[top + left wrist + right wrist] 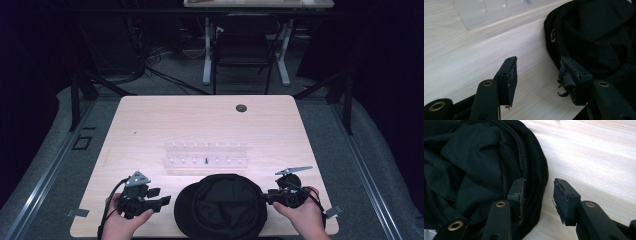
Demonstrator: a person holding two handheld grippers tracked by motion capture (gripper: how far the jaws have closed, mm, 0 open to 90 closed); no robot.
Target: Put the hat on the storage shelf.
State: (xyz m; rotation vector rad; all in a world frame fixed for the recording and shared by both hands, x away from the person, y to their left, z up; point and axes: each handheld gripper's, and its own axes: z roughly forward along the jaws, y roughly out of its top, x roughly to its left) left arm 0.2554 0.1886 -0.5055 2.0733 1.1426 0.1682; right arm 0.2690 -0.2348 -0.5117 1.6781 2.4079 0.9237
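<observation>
Centrally, at the table's near edge, approx 6 o'clock in the high view, lay a black hat, upside down w/ its inner lining up and brim spread round it. Just beyond it, toward 12 o'clock, sat a clear rack w/ rows of small pegs, one dark peg among them. A small dark grommet marked the table's far side at about 1 o'clock.

Left tool was at 9 o'clock of the hat, held in the person's left hand, its tips pointing at the brim. Left gripper view: jaws wide apart, nothing between them; one jaw over bare wood, the other at the hat's edge, whether touching cannot be told. A brass eyelet showed on the hat, and the rack's corner lay at 11 o'clock.

Right tool was at 3 o'clock of the hat, in the right hand. Right gripper view: jaws open, fairly wide, straddling the hat's brim edge, one jaw over the fabric, the other over wood. Not closed on the brim.
</observation>
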